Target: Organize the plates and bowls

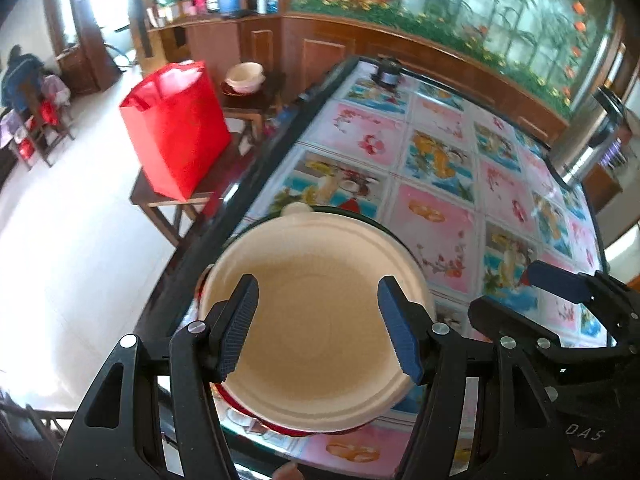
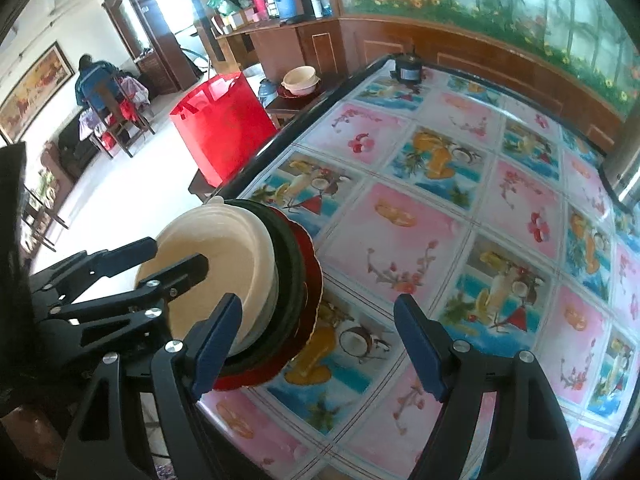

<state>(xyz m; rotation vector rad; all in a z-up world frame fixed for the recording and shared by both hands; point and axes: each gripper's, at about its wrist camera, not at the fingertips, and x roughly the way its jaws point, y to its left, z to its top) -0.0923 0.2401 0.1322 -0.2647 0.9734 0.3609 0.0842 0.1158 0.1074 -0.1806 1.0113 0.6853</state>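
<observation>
Bowl stack on the surface

Left gripper [image 1: 318,326] jaws spread over the bowl [image 1: 316,332]; right gripper [image 2: 320,344] jaws spread, empty.

The left wrist view looks steeply down along its own fingers [image 1: 240,328], close above the stack [image 1: 316,320] at the near-left edge of the table [image 1: 440,152], facing across it toward the far wall mural [image 1: 480,8]. The right wrist view sits just to the right and equally steep, so the stack [image 2: 248,280] falls to its left, seen side-on, with open table [image 2: 460,220] ahead between its fingers [image 2: 216,344]. Both share the stack, the tabletop, the red bag [image 1: 176,128] [image 2: 224,128] beyond the edge and the far cabinet, and each catches the other gripper at its margin.
</observation>
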